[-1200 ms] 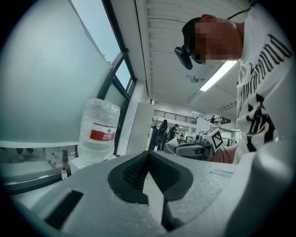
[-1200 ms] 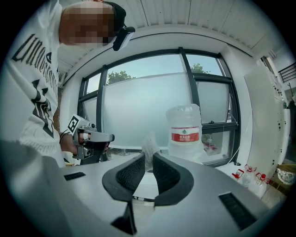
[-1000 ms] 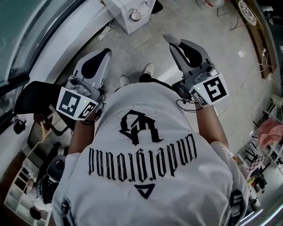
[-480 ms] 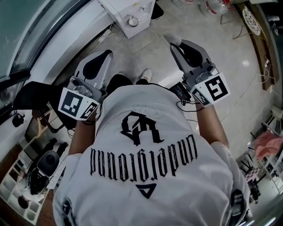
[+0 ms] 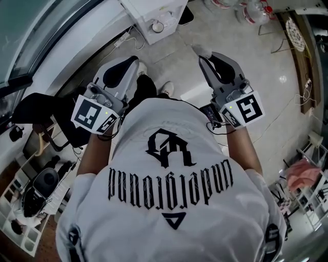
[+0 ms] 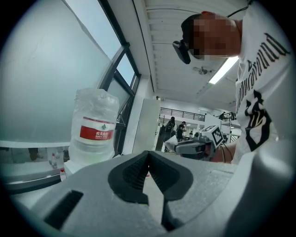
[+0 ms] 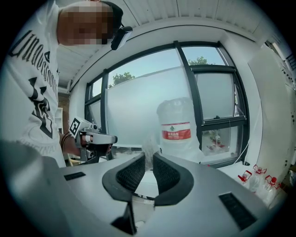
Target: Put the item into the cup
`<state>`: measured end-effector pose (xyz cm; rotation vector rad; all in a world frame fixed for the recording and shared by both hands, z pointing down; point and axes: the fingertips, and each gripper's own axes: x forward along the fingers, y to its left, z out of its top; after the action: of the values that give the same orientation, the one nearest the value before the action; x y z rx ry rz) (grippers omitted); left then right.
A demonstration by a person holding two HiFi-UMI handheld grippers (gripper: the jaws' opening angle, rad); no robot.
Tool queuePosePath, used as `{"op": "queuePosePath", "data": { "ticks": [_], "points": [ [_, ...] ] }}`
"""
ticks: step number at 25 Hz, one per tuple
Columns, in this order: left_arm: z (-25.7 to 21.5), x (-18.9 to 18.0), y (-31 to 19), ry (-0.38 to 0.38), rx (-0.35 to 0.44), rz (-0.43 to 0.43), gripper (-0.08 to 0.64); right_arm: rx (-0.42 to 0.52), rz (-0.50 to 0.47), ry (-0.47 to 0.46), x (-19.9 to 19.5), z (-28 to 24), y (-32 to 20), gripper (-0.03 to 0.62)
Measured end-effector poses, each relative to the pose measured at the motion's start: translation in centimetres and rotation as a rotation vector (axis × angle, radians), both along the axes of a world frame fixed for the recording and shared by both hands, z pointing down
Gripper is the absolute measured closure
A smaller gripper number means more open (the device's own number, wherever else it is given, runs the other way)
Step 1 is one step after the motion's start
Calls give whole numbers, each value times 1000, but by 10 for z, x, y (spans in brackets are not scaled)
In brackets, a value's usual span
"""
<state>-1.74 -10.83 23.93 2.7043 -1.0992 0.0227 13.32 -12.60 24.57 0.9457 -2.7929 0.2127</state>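
My right gripper (image 5: 203, 52) is held out over the floor at chest height. It is shut on a small crumpled whitish item (image 5: 199, 48). In the right gripper view that item (image 7: 149, 147) sticks up between the black pads (image 7: 134, 172), and the gripper (image 7: 149, 159) points towards a window. My left gripper (image 5: 132, 62) is level with it on the left. Its jaws meet at the tip with nothing between them in the left gripper view (image 6: 147, 156). No cup shows in any view.
A large water jug with a red label (image 7: 177, 129) (image 6: 95, 127) stands by the window. A white cabinet (image 5: 154, 13) is ahead on the tiled floor, with clear bottles (image 5: 251, 10) at the far right. A black chair (image 5: 43, 110) stands at the left.
The floor and white cabinet have slid through the head view as the person walks. The left gripper has shifted slightly up and right. The right gripper keeps its hold on the item.
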Motion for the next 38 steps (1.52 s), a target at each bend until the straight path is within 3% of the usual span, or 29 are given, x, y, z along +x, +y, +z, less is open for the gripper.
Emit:
{"op": "queuePosePath", "data": {
  "ticks": [5,16,20,32,38],
  "points": [
    [5,-7,-25,39,-25,-2,545,-22,-3,10,-7,11,-22,535],
    [46,-16,-68,-16,-78,15,545,-82,-33,24,-32,43,-64,535],
    [68,-17,-80,-55,-95,41,545,-125,-47,49,-38,73,-78,535],
    [140,-33,-121,-59,-187,46,545,-197,-80,128,-66,159,-116,535],
    [182,-31,-133,-93,-156,88,545,-214,-90,174,-70,208,-131,534]
  ]
}}
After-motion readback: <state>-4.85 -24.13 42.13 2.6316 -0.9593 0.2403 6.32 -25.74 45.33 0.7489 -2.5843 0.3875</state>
